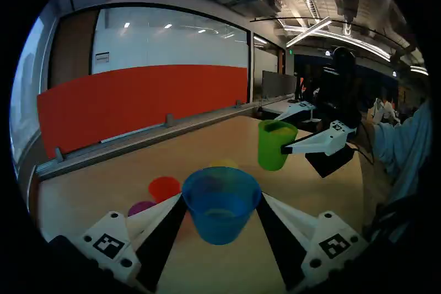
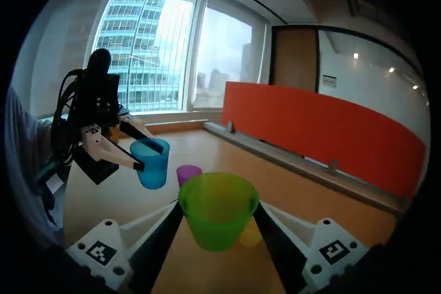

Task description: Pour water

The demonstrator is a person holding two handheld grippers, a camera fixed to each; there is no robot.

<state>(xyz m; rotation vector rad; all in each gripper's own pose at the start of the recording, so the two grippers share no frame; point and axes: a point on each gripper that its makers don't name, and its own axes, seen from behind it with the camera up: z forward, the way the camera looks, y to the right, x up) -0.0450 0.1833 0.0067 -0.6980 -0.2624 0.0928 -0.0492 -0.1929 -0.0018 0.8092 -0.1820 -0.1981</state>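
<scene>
While past L tool point(image 1: 220, 199) — red cup point(image 1: 164, 187).

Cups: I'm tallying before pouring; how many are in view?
5. The blue cup is in the left gripper, the green cup in the right gripper; the red cup, purple cup and yellow cup stand on the table. Others may be hidden.

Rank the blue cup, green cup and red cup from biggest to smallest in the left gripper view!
1. blue cup, nearest the camera, so it looks biggest.
2. green cup, farther off.
3. red cup, partly hidden.
Real sizes could be alike.
</scene>
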